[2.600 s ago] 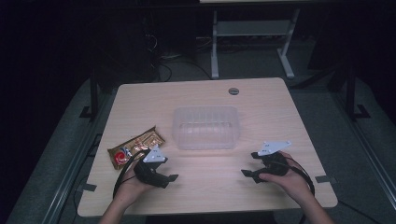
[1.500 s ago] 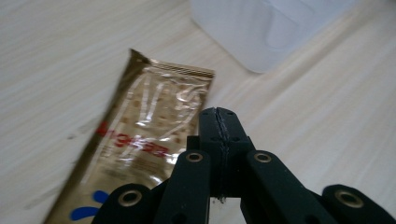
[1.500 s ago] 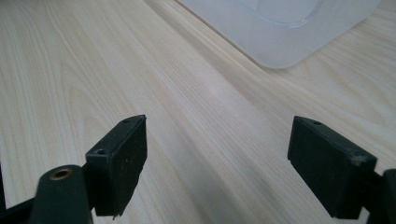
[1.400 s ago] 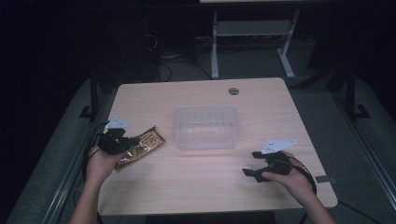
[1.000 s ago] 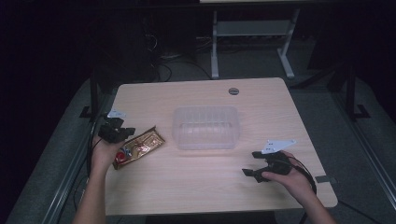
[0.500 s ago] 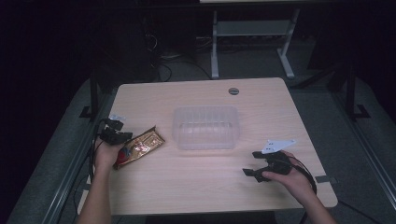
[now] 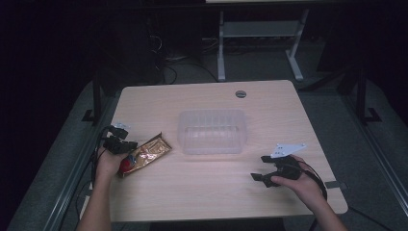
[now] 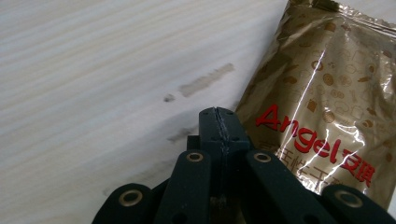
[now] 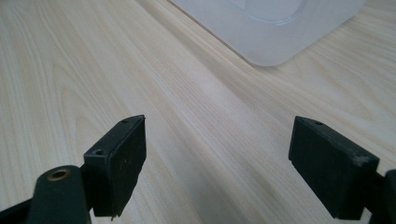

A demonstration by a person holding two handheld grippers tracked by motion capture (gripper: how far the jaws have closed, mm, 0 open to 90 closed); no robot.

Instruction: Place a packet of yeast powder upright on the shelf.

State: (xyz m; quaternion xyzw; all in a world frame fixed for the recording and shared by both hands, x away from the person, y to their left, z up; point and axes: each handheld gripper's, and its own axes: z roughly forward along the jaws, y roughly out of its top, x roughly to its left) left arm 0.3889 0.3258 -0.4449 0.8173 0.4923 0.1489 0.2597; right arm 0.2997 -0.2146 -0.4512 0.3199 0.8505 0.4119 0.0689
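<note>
- Item: gold foil packet [image 7: 144, 155], red lettering and a red patch at one end. I see it lying flat on the table [image 7: 211, 192], near the left edge, roughly midway between the near and far edges.
- Long axis: runs on a diagonal, from the near-left up toward the far-right. The red end points at the near-left corner; the plain gold end points toward the clear plastic tub [image 7: 212, 131].
- My left gripper [image 7: 117, 143]: sits at the left edge of the table, just beside the packet's near-left end. In the left gripper view [image 8: 218, 122] its jaws are pressed together with nothing between them, tips low over the bare wood, the packet [image 8: 327, 102] alongside them.
- My right gripper [image 7: 269, 168]: low over the table near the near-right corner, well apart from the packet. In the right gripper view [image 9: 219, 163] its jaws stand wide apart, with bare wood between them.
- Tub: stands at the middle of the table, between the two grippers and farther from me; one rounded corner [image 9: 275, 32] shows beyond my right jaws.
</note>
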